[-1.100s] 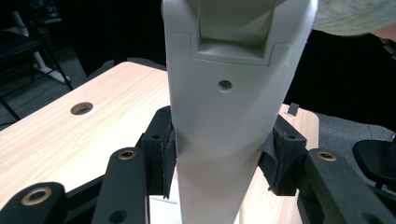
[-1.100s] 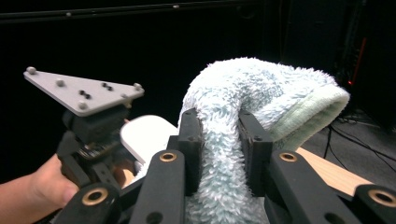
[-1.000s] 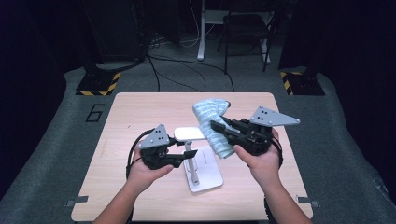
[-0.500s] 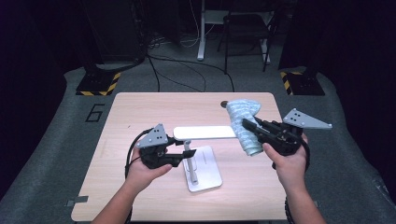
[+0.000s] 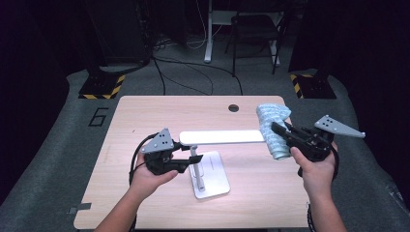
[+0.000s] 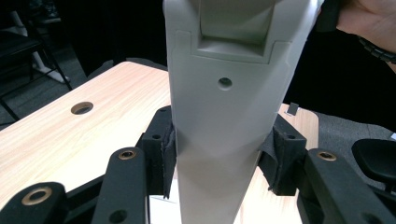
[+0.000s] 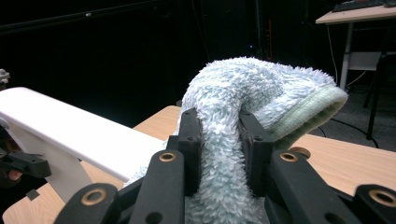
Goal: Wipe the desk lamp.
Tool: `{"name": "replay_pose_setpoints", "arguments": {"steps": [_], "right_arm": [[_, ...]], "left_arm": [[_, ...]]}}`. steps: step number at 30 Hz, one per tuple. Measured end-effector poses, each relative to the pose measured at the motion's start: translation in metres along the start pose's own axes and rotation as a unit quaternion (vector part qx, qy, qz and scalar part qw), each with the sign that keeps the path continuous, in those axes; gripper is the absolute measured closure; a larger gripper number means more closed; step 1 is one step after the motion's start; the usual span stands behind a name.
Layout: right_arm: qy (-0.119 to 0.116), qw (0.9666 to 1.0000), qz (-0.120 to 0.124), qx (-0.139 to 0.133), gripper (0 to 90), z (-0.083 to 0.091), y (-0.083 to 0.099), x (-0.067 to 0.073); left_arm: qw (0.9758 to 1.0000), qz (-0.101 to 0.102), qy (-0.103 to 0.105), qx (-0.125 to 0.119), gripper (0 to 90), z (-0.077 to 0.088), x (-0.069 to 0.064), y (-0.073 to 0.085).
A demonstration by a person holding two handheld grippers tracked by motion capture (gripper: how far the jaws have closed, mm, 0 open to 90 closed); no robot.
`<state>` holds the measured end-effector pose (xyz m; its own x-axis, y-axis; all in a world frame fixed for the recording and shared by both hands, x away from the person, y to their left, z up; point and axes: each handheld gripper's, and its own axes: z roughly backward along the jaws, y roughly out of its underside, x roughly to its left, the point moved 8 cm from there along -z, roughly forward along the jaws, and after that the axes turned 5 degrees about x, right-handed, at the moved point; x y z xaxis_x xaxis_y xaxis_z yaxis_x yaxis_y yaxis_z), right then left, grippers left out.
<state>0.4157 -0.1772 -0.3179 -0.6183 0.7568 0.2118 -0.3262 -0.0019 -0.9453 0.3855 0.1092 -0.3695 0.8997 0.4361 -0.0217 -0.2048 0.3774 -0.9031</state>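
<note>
- The left tongs (image 5: 186,155) reach in level from the left, clamped on the white desk lamp (image 5: 220,137) at its upright post, the hand low over the desk (image 5: 145,111).
- The right tongs (image 5: 278,129) pinch a pale blue fluffy cloth (image 5: 271,129), held at the lamp head's right tip, near the desk's right edge.
- The front right of the desk lies bare.

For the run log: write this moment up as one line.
left gripper: shut on lamp post | right gripper: shut on blue cloth | cloth at lamp head end
</note>
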Motion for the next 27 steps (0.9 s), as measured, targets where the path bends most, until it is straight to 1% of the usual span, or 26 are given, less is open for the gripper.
{"name": "replay_pose_setpoints", "arguments": {"steps": [3, 5, 7, 8, 12, 16, 18, 20, 22, 27], "right_arm": [[0.009, 1.0000, -0.002, 0.000, 74.0, 0.004, 0.000, -0.006], [0.014, 0.9999, -0.005, 0.000, 74.0, 0.007, 0.001, -0.009], [0.019, 0.9998, -0.007, -0.001, 74.0, 0.009, 0.001, -0.012], [0.018, 0.9998, -0.007, -0.001, 74.0, 0.009, 0.001, -0.013], [0.014, 0.9998, -0.015, -0.001, 74.0, 0.008, 0.003, -0.012], [0.012, 0.9998, -0.014, -0.005, 74.1, 0.005, 0.003, -0.009], [0.007, 0.9998, -0.017, -0.006, 74.1, 0.003, 0.003, -0.005], [0.002, 0.9999, -0.011, -0.006, 74.1, 0.000, 0.002, 0.001], [-0.008, 0.9999, -0.006, -0.006, 74.1, -0.004, 0.000, 0.010], [-0.035, 0.9992, 0.021, -0.007, 74.1, -0.017, -0.005, 0.038]], "left_arm": [[1.0000, -0.002, -0.001, 0.001, 52.4, 0.001, 0.001, 0.001], [1.0000, 0.004, -0.001, 0.000, 52.4, 0.001, 0.000, 0.001], [1.0000, -0.002, -0.002, 0.002, 52.4, 0.001, 0.001, 0.001], [1.0000, -0.002, -0.003, 0.002, 52.4, 0.001, 0.001, 0.000], [1.0000, 0.004, -0.001, 0.001, 52.4, 0.000, 0.000, 0.000], [1.0000, 0.005, -0.002, 0.001, 52.4, 0.000, 0.000, 0.000], [1.0000, 0.005, -0.002, 0.001, 52.4, 0.000, 0.000, 0.000], [1.0000, 0.005, -0.002, 0.001, 52.4, -0.001, 0.000, 0.000], [1.0000, 0.005, -0.002, 0.001, 52.4, -0.001, -0.001, 0.000], [1.0000, 0.007, -0.004, 0.000, 52.3, -0.001, 0.000, 0.000]]}}
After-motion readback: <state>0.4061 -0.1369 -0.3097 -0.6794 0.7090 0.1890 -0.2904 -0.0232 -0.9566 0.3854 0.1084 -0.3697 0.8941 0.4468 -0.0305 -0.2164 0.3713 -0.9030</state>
